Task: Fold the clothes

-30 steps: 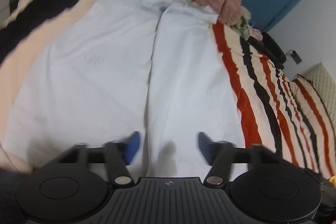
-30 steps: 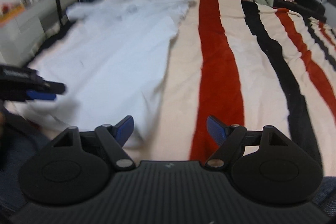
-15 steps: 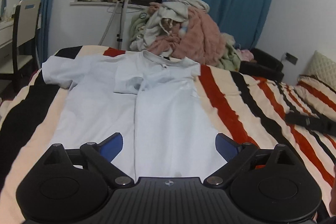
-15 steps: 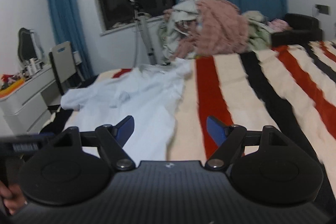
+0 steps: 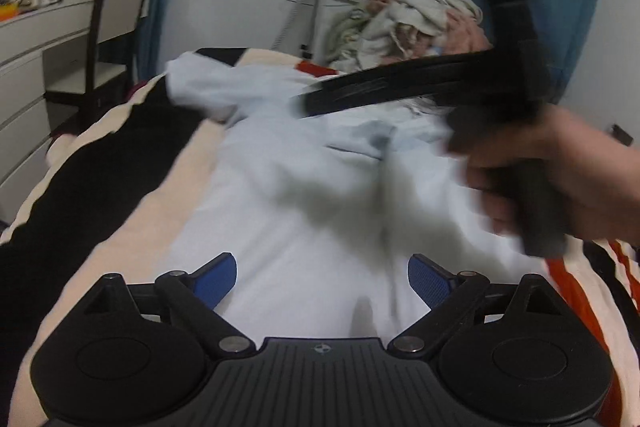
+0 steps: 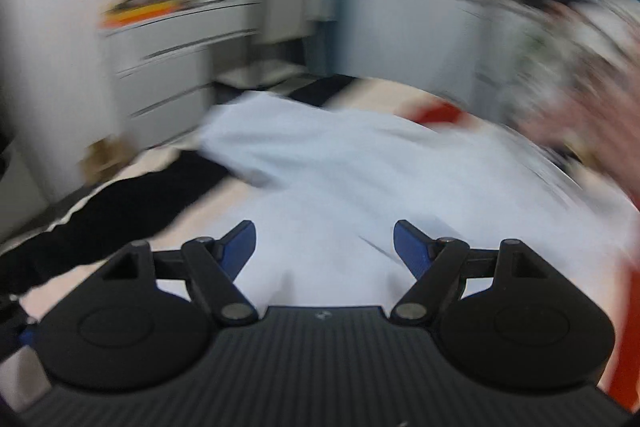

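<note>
Both claws stand wide and empty: left gripper [image 5: 322, 277] and right gripper [image 6: 324, 245] hover over the near hem of the pale shirt [image 5: 312, 195]. Shirt lies spread flat on the striped bedspread [image 5: 132, 163]; no fold visible. Beyond, a heaped laundry pile [image 5: 420, 15] appears unfolded.

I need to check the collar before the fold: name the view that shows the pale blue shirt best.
Left wrist view. The pale blue shirt lies spread on the striped bedspread, with a sleeve and the collar area visible, though the right gripper crosses over the top part. The right wrist view shows the shirt too, but smeared by motion blur, with no detail readable.
</note>
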### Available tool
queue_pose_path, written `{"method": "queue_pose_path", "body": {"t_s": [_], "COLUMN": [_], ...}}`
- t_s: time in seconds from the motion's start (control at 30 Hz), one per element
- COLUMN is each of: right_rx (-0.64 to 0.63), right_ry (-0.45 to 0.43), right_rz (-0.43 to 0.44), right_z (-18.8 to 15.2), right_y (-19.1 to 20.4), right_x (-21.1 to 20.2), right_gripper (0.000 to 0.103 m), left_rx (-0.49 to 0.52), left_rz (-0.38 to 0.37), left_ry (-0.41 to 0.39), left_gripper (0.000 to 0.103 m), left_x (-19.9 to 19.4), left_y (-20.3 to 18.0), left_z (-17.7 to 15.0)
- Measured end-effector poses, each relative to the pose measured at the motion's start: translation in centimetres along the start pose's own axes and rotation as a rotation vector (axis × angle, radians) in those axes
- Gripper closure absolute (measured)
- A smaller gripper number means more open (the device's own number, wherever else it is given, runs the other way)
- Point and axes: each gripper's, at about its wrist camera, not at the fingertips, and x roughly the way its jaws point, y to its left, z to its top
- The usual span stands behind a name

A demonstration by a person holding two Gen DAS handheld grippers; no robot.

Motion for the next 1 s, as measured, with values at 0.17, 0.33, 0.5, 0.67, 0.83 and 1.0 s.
{"method": "queue_pose_path", "body": {"t_s": [0.17, 0.33, 0.5, 0.67, 0.83, 1.0], "right_rx": [-0.168, -0.183, -0.11, -0.01, 0.162, 0.432], "right_ry": [0.024, -0.081, -0.07, -0.213, -0.328, -0.369], "right_rz": [-0.096, -0.228, -0.328, -0.398, -0.536, -0.708], "right_z": [1.6, 3.6, 6.0, 7.1, 4.4, -2.6], "right_y": [5.8, 6.3, 3.9, -0.3, -6.9, -13.6], "right_x": [10.4, 15.3, 16.6, 11.2, 4.7, 1.0], "right_gripper": [0.027, 0.042, 0.096, 0.097, 0.097, 0.097], "left_rx": [-0.096, -0.188, -0.206, -0.23, -0.202, -0.16], "left_rz": [0.075, 0.085, 0.067, 0.015, -0.057, -0.101], "left_ry": [0.006, -0.01, -0.051, -0.134, -0.174, -0.157], "left_gripper": [0.012, 0.012, 0.012, 0.012, 0.01, 0.01], "left_x": [1.0, 1.7, 1.5, -0.6, -2.1, -1.2], "left_y": [3.2, 5.6, 5.7, 4.7, 3.0, 1.4], "left_z": [0.1, 0.2, 0.5, 0.6, 0.6, 0.1]}}
